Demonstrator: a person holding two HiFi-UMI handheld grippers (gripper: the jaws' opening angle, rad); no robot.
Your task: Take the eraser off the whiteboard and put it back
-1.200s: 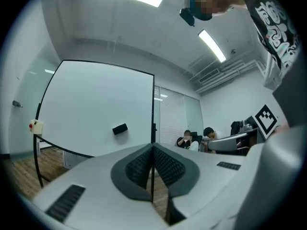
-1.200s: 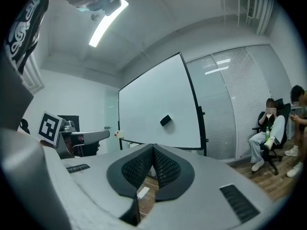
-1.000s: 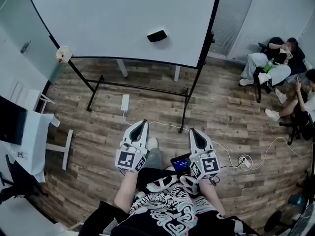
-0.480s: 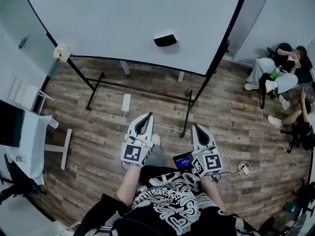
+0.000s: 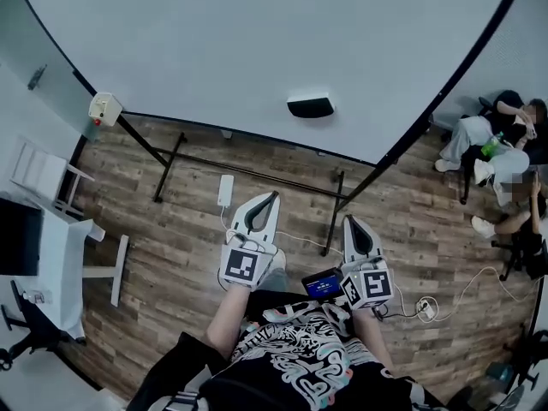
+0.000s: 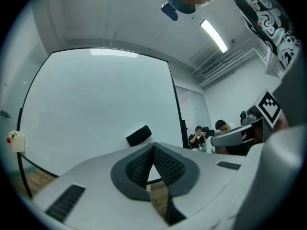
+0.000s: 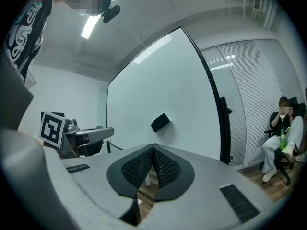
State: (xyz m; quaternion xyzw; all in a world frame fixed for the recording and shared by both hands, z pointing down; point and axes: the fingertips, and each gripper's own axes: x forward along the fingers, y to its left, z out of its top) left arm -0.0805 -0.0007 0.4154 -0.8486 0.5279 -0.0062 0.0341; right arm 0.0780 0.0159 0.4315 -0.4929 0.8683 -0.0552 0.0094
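Head view looks steeply down on us as we stand before a large white whiteboard [image 5: 214, 50] in a black metal frame. The small black block-shaped eraser [image 5: 310, 107] clings to the board's face, low and a little right of its middle, with nothing touching it. We hold the white plastic left gripper [image 5: 272, 197] and the white plastic right gripper [image 5: 351, 222] out level, side by side in front of our patterned black shirt [image 5: 291, 362]. Each carries its cube of square black-and-white markers, and both point at the board, well apart from the eraser. Left gripper view shows its two dark ribbed pads [image 6: 167, 164] pressed together at the tips with nothing between them; the eraser appears just above and left of those tips, away on the board. Right gripper view shows the same: its pads [image 7: 164, 169] meet at the tip, nothing is pinched, and the eraser sits above them on the board. Below the board, the brown wood-plank floor [image 5: 171, 229] carries a white oblong power strip [image 5: 226, 190]. A small cream box with a red button [image 5: 104, 109] hangs at the frame's left edge, a dark device with a lit blue screen [image 5: 324, 284] sits between our grippers near our waist, and seated people [image 5: 501, 139] are at the far right of the room
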